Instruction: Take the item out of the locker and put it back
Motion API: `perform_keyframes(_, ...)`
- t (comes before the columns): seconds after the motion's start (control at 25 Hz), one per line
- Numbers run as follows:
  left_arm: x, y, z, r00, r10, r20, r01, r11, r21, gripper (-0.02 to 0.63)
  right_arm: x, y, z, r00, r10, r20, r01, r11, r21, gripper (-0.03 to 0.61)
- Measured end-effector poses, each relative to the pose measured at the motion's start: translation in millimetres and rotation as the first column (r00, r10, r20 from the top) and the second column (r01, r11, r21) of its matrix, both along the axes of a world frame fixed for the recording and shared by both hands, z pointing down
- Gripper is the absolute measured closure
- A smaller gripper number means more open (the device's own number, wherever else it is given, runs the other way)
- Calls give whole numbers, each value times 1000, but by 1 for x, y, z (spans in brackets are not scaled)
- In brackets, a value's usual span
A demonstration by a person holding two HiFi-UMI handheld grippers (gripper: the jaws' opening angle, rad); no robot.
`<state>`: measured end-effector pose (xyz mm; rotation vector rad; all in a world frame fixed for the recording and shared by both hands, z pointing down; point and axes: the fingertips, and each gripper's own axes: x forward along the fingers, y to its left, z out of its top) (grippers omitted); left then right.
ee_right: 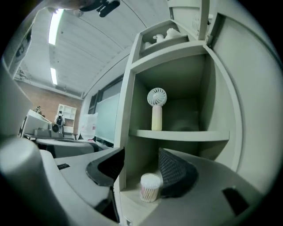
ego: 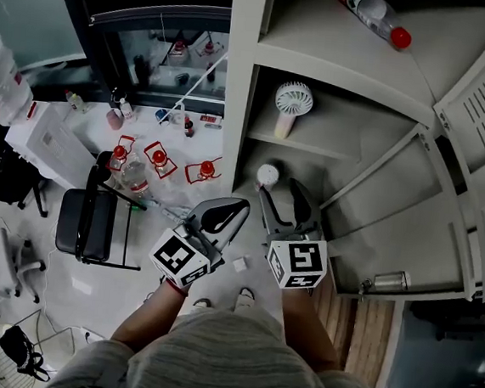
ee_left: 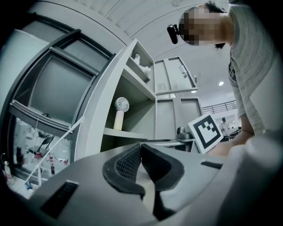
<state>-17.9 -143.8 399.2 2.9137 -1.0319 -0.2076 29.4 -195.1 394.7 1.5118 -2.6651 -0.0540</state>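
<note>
The right gripper (ee_right: 141,167) is wide open at the locker's (ee_right: 128,110) lower shelf, with the cotton-swab tub (ee_right: 149,187) standing just ahead of its jaws (not yet between them). Best to centre on the tub, push in level, then close gently. The left gripper (ee_left: 140,154) is closed and empty.

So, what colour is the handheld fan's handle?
Pale yellow; the handheld fan shows best in the right gripper view.
</note>
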Motion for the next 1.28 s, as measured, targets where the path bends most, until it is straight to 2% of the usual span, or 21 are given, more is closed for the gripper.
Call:
perform_keyframes(0.24, 4, 8, -14, 1000, 17, -11, -17, 1000, 18, 606, 0, 11, -32, 1000, -14, 21, 13, 998, 67, 335)
perform_keyframes(0.32, 5, 11, -16, 1000, 23, -13, -22, 1000, 22, 606, 1, 14, -40, 1000, -15, 23, 13, 996, 92, 409)
perform_keyframes(0.52, 6, 14, -14, 1000, 27, -10, -27, 999, 18, 606, 4, 11, -62, 999, -16, 37, 10, 989, 148, 519)
perform_keyframes(0.84, 1, 15, -12, 1000, 11, -2, -11, 1000, 12, 606, 0, -10, -87, 999, -19, 27, 14, 979, 205, 549)
perform_keyframes(1.12, -4, 12, -11, 1000, -5, 0, 5, 1000, 8, 606, 0, -23, -97, 998, -44, 51, 32, 976, 218, 549)
perform_keyframes(1.16, -3, 11, -11, 1000, -5, 2, 5, 1000, 6, 606, 0, -27, -97, 997, -48, 57, 35, 977, 212, 523)
perform_keyframes(1.2, -3, 11, -10, 1000, -4, 4, 4, 1000, 4, 606, -1, -32, -95, 997, -53, 62, 39, 979, 202, 444)
perform_keyframes(1.24, -2, 11, -9, 1000, -4, 5, 4, 1000, 3, 606, -2, -37, -93, 996, -58, 64, 45, 981, 189, 403)
perform_keyframes(1.28, -2, 10, -8, 1000, -4, 7, 4, 1000, 2, 606, -3, -42, -91, 996, -61, 62, 49, 983, 176, 386)
